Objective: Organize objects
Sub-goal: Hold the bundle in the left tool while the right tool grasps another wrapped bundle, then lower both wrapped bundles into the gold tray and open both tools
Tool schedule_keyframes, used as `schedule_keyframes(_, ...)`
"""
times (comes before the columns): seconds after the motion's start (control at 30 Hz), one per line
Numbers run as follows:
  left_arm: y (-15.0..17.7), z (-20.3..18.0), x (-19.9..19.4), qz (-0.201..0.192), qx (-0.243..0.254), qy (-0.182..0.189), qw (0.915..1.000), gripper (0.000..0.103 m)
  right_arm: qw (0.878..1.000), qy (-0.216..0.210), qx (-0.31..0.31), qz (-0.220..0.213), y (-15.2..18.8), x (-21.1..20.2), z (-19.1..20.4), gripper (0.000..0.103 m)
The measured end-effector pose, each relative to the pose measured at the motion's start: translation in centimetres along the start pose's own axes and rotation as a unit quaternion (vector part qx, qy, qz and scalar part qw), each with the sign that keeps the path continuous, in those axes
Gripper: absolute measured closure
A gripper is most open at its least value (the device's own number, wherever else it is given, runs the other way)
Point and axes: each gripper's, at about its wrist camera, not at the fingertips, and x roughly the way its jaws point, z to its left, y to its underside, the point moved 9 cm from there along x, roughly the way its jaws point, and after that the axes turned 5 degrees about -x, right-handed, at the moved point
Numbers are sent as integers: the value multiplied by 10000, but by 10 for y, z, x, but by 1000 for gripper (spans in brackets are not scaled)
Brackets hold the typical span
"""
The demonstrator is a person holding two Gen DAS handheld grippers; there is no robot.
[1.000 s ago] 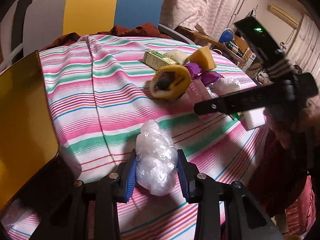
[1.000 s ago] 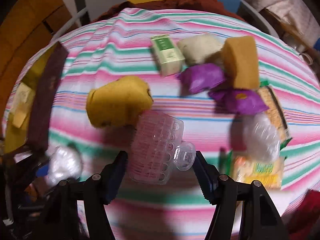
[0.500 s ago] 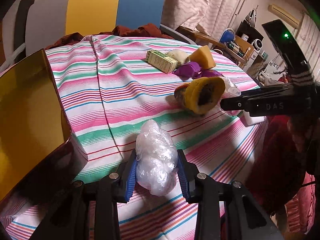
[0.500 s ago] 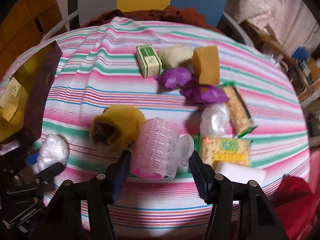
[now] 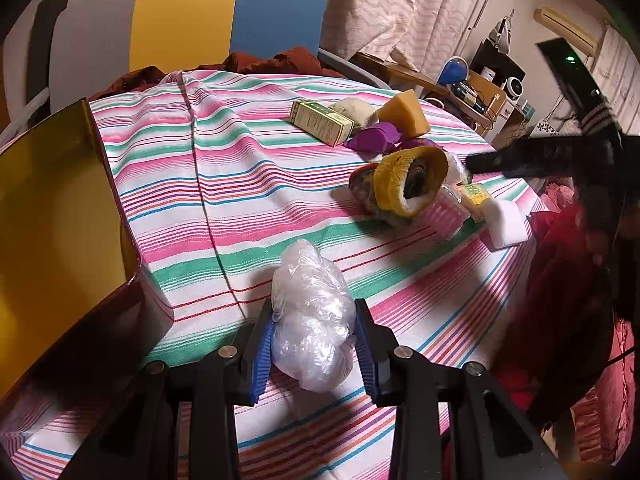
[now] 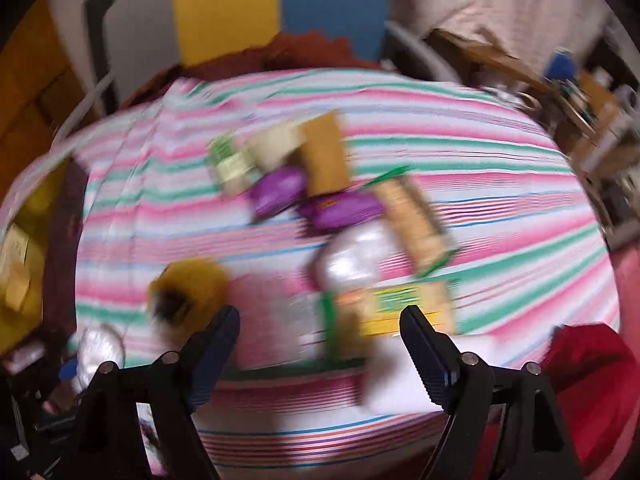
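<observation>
Released from the right gripper [image 6: 320, 354], now gaping empty, the pink holder [image 5: 444, 216] is being left by the yellow sock [image 5: 404, 188]. A plastic bag [image 5: 312, 320] is being clamped by the left gripper [image 5: 314, 346] at lower centre; most items are still being left unsorted on the surface [image 5: 248, 184].

free: bare middle of striped-cloth worktop [image 5: 248, 184] | blocked left: upright glossy yellow box wall [image 5: 60, 216] | blocked right: yellow knitted sock roll [image 5: 408, 186], white foam block [image 5: 506, 224], cluttered packets beyond

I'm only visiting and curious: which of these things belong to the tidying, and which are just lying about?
Tidying:
- left hand-held gripper clamping crumpled clear plastic bag
- open gold-lined box
- yellow knitted sock

Lying about:
- red cloth
- blue desk lamp
</observation>
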Motion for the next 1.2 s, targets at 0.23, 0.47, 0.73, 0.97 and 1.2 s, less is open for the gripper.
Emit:
schedule_keyframes(0.23, -1, 0, 1, 3, 14, -7, 10000, 67, 9992, 118, 239, 295, -28, 35, -38, 20)
schedule_keyframes(0.47, -1, -5, -2, -30, 123, 2, 9999, 67, 9950, 311, 46, 943, -34, 73, -30, 43)
schedule_keyframes(0.73, -11, -9, -22, -309, 139, 98, 9994, 67, 9951, 218, -8, 964, -31, 72, -18, 73)
schedule_keyframes(0.97, -31, -5, -67, -859, -11, 220, 9961, 67, 9989, 292, -316, 190, -40, 5, 3, 73)
schedule_keyframes(1.2, -47, 40, -110, -1279, -611, 46, 9899, 67, 9915, -660, -938, -607, -51, -36, 95, 73)
